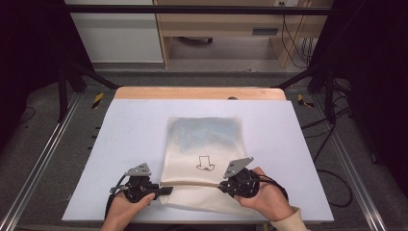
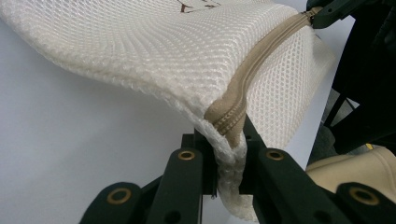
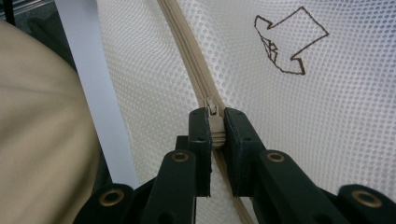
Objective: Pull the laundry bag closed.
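1. The work in hand is running the zip of a white mesh laundry bag that lies flat near the middle of the table, its zipped edge towards the person.
2. The left gripper pinches the near-left corner of the bag, right at the end of the beige zip; in the left gripper view the mesh and zip tape are squeezed between its jaws and lifted a little off the table.
3. The right gripper sits at the right end of the zip; the right gripper view shows its jaws pressed together on the zip pull, with the drawn arrow mark on the mesh just beyond.
4. I judge this to be the sliding step: one end anchored, the pull gripped, the zip line taut between the two.
5. The next move calls for drawing the pull straight along the zip line while the left gripper holds firm and keeps the tape tight; a sideways tug could snag mesh or slip the small pull out of the jaws.
6. Hard to tell: whether the zip is open or closed along its length, and so which way the pull should travel.
7. Something bluish shows through the far half of the bag, but the mesh blurs what it is.
8. The near edge of the bag lies partly behind the hands.
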